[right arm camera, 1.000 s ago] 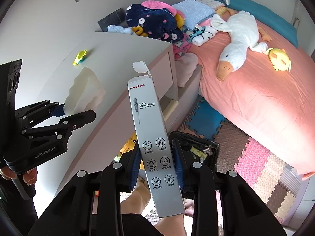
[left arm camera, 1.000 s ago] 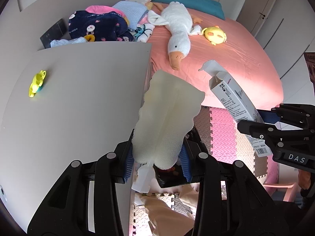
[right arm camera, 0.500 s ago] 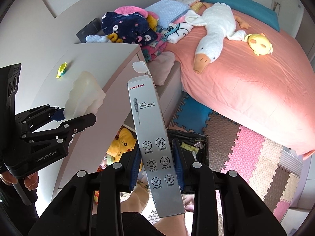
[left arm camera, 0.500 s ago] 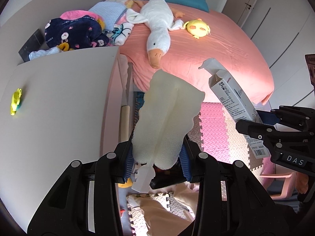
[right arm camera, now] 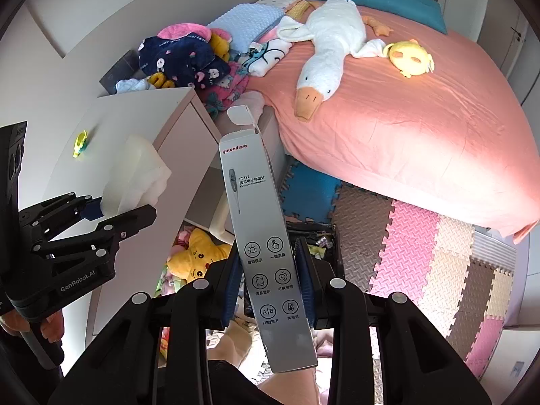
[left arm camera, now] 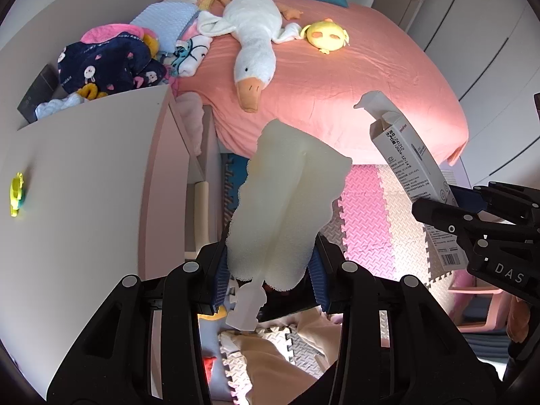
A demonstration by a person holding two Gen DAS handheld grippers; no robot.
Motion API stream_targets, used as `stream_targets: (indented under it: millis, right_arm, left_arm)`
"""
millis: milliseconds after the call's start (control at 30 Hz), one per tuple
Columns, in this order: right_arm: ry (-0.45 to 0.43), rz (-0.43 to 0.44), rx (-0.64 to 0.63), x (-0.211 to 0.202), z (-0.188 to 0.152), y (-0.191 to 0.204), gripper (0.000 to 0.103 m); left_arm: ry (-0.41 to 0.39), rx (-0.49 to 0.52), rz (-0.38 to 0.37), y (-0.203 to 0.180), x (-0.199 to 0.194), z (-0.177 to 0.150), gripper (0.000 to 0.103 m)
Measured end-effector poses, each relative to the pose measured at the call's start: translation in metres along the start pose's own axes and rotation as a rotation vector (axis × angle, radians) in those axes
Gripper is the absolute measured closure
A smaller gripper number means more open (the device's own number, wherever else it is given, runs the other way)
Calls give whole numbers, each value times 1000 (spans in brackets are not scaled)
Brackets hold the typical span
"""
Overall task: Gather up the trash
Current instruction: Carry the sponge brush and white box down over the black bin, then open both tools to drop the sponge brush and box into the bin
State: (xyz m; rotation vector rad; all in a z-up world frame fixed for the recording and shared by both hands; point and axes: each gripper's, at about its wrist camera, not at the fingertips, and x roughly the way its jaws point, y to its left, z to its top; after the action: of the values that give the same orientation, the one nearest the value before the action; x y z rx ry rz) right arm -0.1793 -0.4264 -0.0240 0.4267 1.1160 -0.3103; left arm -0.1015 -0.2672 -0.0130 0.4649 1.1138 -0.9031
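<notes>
Here the left hand-held gripper (left arm camera: 270, 275) is clamped on a cream foam sponge brush head (left arm camera: 287, 202), whose white plastic stem hangs below the pads. The right hand-held gripper (right arm camera: 268, 285) pinches an opened grey thermometer box (right arm camera: 261, 236), upright, flap lifted. Both items are held above the foam floor mats (right arm camera: 422, 253), between the white tabletop (left arm camera: 84, 185) and the pink bed (right arm camera: 405, 118).
</notes>
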Motion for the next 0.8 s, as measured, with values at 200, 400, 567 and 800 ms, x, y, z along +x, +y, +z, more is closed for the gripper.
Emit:
stream_targets:
  millis: [200,400,567,800]
  right_arm:
    - [-9,-17,18,-3,-3,-10,70]
    - [-6,-18,27,-1,-3,-14,70]
    - [-4,-16,25,1,-3,-13,70]
    - [1,-20,20,4,-2,-10,70]
  left_arm:
    - [10,18,1,-11,5,2,63]
    - [16,30,0,-16,8,3,63]
    - [18,29,2,-16,9,3,63]
    - [30,22,4,-13,12,2,63]
